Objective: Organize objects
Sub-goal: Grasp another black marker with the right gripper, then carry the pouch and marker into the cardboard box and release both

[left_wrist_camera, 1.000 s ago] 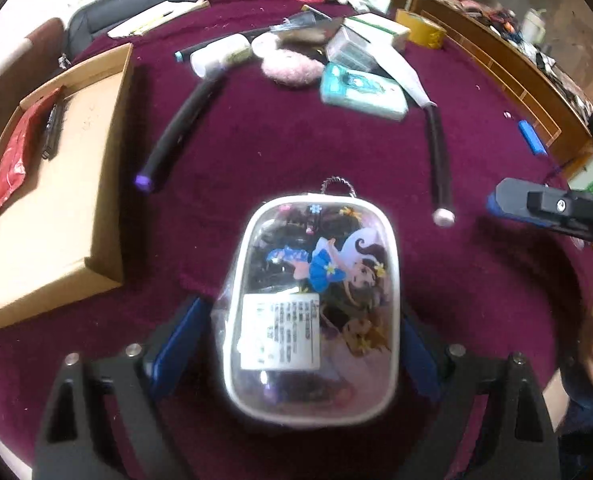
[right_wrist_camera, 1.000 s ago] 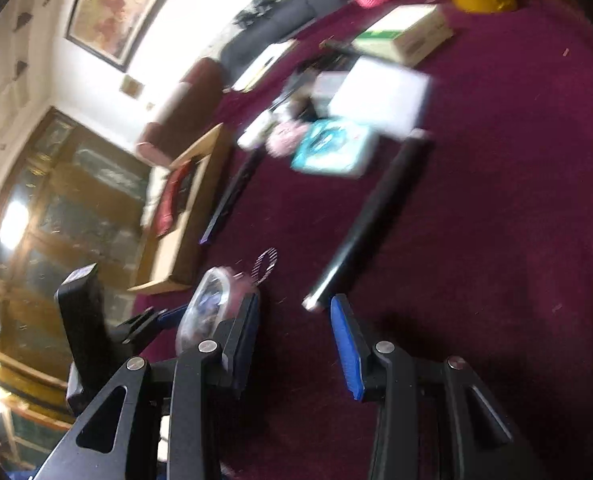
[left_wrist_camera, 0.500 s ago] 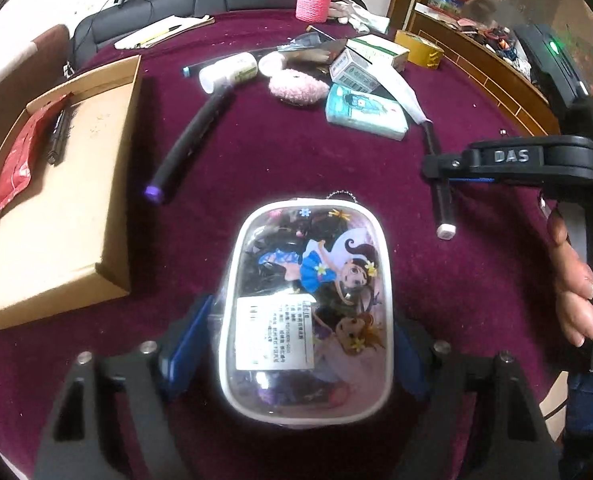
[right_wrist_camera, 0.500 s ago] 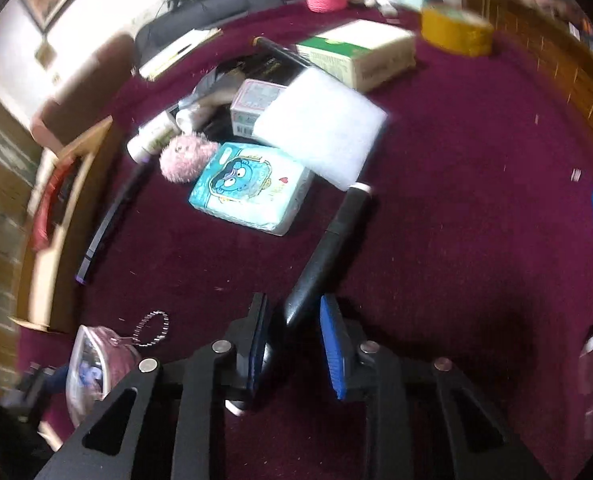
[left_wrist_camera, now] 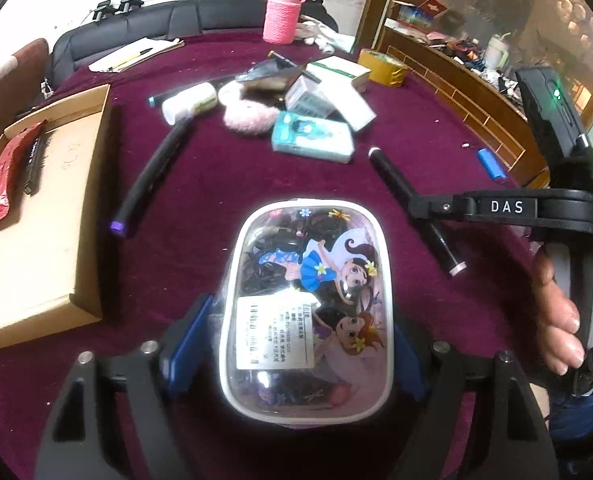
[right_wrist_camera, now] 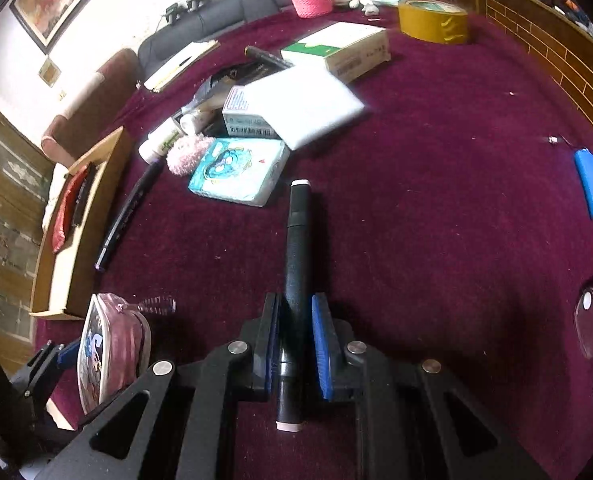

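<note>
Clamping a black marker [right_wrist_camera: 296, 264] between its blue-padded fingers [right_wrist_camera: 321, 344], the right gripper [right_wrist_camera: 294, 344] holds the pen near its lower end, so the white-tipped butt pokes out behind the pads and the long barrel runs forward over the maroon-covered counter [right_wrist_camera: 436, 208]. From the left wrist view the same marker [left_wrist_camera: 412, 208] slants under the black arm of the right gripper [left_wrist_camera: 428, 210], with a person's hand [left_wrist_camera: 556, 320] wrapped round the handle at the right edge. The left gripper [left_wrist_camera: 296, 344] has its fingers [left_wrist_camera: 184, 340] set wide and pressed against the two long sides of a clear pouch [left_wrist_camera: 308, 312] printed with cartoon girls and bearing a white barcode label; in the right wrist view the pouch [right_wrist_camera: 104, 344] stands on edge, its bead chain hanging off the top. Beyond the pouch a second black marker [left_wrist_camera: 152, 172] with a purple end lies on the cloth beside an open cardboard box [left_wrist_camera: 48, 264], which holds a red packet [left_wrist_camera: 0, 176] and a dark pen. Farther off sits a cluster: a teal tissue pack [left_wrist_camera: 312, 140], a pink fluffy ball [left_wrist_camera: 248, 116], a white bottle [left_wrist_camera: 188, 102] and small cartons. A pink knitted cup [left_wrist_camera: 282, 16] and a roll of yellow tape [left_wrist_camera: 382, 66] stand at the far side, and a blue cylinder [right_wrist_camera: 592, 184] lies apart at the right, near a pair of glasses [right_wrist_camera: 592, 336]
</note>
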The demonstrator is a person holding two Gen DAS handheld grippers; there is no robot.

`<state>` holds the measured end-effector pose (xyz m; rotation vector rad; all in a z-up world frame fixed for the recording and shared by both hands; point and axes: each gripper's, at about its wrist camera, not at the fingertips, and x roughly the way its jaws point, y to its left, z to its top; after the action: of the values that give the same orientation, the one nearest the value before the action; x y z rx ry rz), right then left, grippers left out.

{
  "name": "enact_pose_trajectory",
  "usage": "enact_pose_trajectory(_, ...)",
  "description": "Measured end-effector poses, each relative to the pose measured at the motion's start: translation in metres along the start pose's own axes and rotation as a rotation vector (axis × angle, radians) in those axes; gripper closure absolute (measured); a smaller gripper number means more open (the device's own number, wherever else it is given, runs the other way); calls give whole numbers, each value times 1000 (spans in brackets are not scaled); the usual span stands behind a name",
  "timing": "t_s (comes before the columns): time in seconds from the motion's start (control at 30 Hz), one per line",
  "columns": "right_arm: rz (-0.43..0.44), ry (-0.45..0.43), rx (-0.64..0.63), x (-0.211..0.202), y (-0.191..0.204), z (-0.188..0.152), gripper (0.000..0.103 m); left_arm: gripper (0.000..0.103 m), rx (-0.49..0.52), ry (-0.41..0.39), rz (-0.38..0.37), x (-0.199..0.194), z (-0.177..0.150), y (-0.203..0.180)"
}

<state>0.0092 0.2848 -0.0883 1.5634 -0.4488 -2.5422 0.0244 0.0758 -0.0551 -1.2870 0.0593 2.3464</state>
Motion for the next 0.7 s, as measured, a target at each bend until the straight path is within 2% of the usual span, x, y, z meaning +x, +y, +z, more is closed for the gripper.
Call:
enact_pose_trajectory(0.33, 105, -43, 26, -19, 6, -1, 86, 24, -33, -49, -44, -22, 5, 9)
enact_pose_trajectory(0.7, 149, -42, 22, -27, 17, 0, 86, 24, -69, -65, -79, -33, 3, 23)
